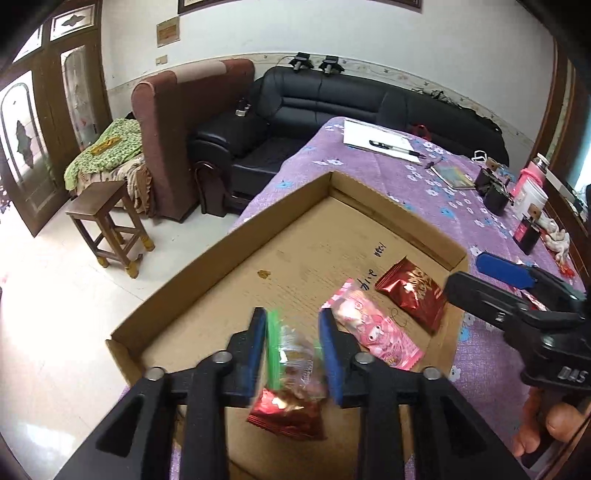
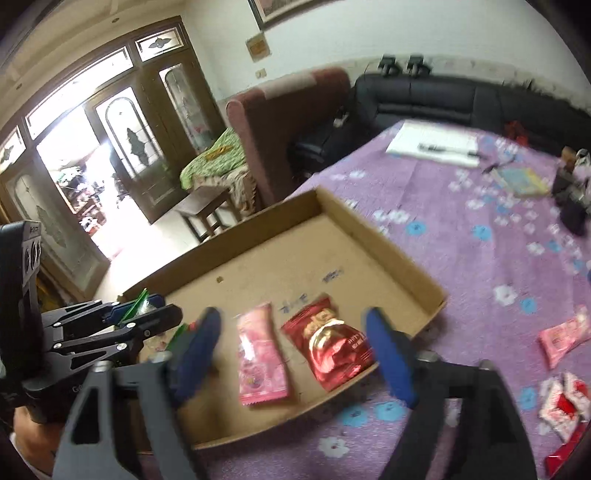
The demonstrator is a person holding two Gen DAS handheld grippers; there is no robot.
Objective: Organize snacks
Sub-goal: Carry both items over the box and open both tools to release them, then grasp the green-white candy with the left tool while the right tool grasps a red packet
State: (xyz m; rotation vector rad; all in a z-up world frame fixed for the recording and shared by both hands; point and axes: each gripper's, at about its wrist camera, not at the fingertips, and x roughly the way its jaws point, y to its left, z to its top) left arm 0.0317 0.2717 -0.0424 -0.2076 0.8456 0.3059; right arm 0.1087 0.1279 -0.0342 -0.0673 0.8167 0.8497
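A green-edged packet (image 1: 291, 350) is gripped between the left gripper (image 1: 293, 354) pads, over the box (image 1: 221, 266). Right gripper (image 2: 295, 354) is spread wide, empty; pink packet (image 2: 260, 354) and red packet (image 2: 330, 347) lie at 12 o'clock.

White walls (image 1: 332, 29) with a patterned border enclose a room with a pale tiled floor (image 1: 55, 314). A black leather sofa (image 1: 332, 99) stands along the far wall, beside a brown armchair (image 1: 177, 129). A wooden stool (image 1: 107, 225) stands near wooden doors (image 2: 92, 166) with frosted glass panes, one open and admitting bright daylight.
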